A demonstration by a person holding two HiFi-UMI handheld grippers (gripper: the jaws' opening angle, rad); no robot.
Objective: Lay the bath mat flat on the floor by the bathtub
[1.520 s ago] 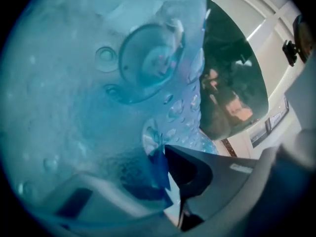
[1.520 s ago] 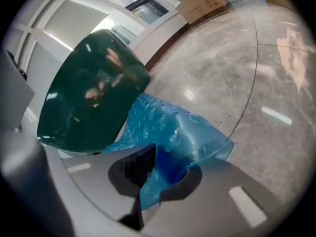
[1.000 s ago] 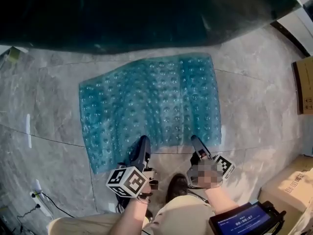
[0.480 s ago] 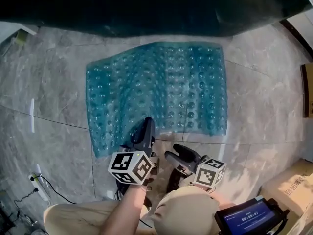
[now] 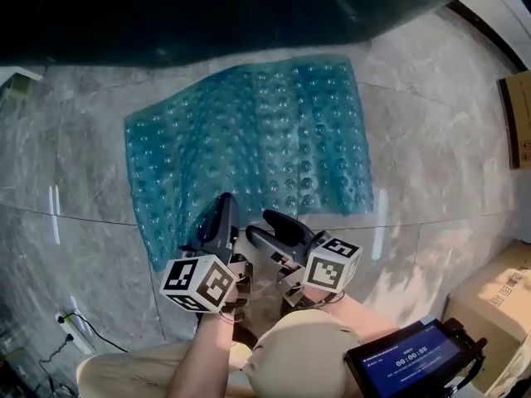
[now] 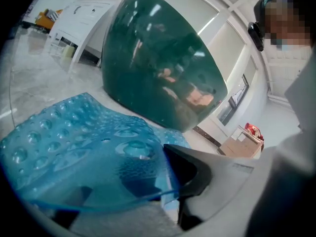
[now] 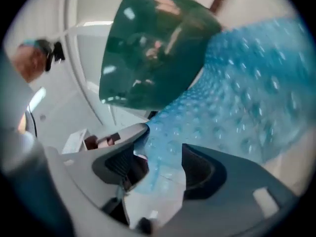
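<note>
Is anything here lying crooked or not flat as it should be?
Yes. The blue translucent bubbled bath mat is not flat: its near edge is pinched in the shut left gripper and raised off the grey marble floor, and its left half ripples.

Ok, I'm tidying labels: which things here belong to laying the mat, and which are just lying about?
Job: bath mat, bathtub, floor, left gripper clamped on the mat's edge, right gripper, jaws just opening, nothing gripped between them.
Lying about: cardboard boxes, plug and cable, screen.
</note>
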